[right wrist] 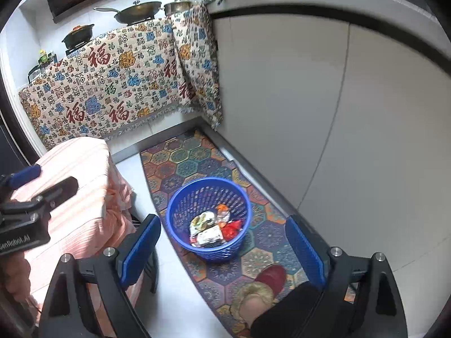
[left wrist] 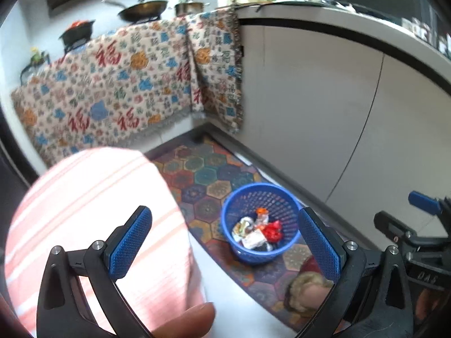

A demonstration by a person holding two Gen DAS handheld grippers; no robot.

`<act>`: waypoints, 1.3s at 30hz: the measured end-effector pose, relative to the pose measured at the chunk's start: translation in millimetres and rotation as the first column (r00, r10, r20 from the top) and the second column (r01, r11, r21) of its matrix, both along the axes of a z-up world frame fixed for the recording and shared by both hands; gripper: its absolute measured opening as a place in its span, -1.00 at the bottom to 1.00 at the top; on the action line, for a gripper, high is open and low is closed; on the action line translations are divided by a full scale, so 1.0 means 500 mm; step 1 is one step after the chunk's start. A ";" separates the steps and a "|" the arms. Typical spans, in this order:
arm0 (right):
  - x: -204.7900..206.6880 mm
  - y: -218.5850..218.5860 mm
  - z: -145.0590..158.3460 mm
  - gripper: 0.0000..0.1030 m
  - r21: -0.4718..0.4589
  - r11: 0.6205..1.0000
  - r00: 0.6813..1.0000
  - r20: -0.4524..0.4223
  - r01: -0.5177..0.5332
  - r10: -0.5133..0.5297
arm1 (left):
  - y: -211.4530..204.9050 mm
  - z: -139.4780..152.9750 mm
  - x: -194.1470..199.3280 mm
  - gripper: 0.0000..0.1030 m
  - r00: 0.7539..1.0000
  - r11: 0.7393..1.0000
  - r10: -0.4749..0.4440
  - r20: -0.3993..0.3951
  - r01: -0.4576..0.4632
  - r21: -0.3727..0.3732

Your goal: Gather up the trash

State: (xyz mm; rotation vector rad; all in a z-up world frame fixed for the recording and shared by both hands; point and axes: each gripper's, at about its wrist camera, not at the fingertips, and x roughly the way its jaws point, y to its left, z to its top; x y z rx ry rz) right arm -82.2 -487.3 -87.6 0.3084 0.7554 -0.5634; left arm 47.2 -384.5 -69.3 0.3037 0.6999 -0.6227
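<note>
Two grippers, both yours, hang over a kitchen floor with nothing between their blue pads: your left gripper (left wrist: 225,248) stands spread wide, and your right gripper (right wrist: 222,250) is likewise well open. Between the fingers of each view sits a blue perforated basket (right wrist: 180,197), upright, its round mouth facing up, so no long axis can be named. Inside it lies the trash (right wrist: 215,229): crumpled wrappers, one red at about 3 o'clock within the basket, a pale packet at 6 o'clock, an orange-topped scrap at 12 o'clock; their print is too small to read. The basket stands on a hexagon-patterned runner rug (right wrist: 186,163), which runs from 12 o'clock to 6 o'clock along the grey cabinet fronts (right wrist: 282,98). At 6 o'clock of the basket, on the rug, is a person's foot in a red slipper (right wrist: 270,277). At 9 o'clock stands a stool draped in pink striped cloth (right wrist: 81,186), near the basket but apart. At 11 o'clock a hanging cloth (right wrist: 112,90) bears the character 福 in red, repeated; above it sit a wok (right wrist: 138,11) and pots. Your left gripper's body, seen from the right wrist, carries lettering ending "Robot.AI".
</note>
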 end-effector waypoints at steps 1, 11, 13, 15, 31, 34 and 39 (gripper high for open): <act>-0.005 0.010 0.010 0.78 -0.008 1.000 1.000 0.000 -0.003 0.003 | 0.007 0.004 0.000 0.99 1.000 1.000 -0.006 -0.021 0.006 -0.007; -0.008 0.094 0.076 0.78 -0.040 0.997 0.998 0.005 -0.069 0.069 | 0.052 0.026 -0.011 0.99 0.999 1.000 0.008 -0.044 -0.009 -0.012; -0.008 0.104 0.080 0.78 -0.046 0.996 0.997 0.006 -0.076 0.076 | 0.055 0.028 -0.012 0.99 0.999 1.000 0.022 -0.032 -0.023 -0.011; -0.008 0.110 0.083 0.78 -0.047 0.996 0.997 0.008 -0.082 0.083 | 0.055 0.029 -0.012 0.99 0.999 0.999 0.031 -0.021 -0.031 -0.010; -0.003 0.118 0.088 0.78 -0.050 0.994 0.995 0.004 -0.095 0.096 | 0.064 0.023 -0.007 0.99 0.999 0.999 0.046 -0.020 -0.046 -0.002; -0.001 0.114 0.087 0.78 -0.049 0.994 0.995 -0.001 -0.096 0.096 | 0.064 0.022 -0.005 0.99 0.999 0.999 0.047 -0.021 -0.047 0.000; 0.001 0.115 0.087 0.78 -0.047 0.994 0.995 -0.001 -0.095 0.096 | 0.064 0.022 -0.006 0.99 0.999 0.999 0.046 -0.019 -0.046 -0.001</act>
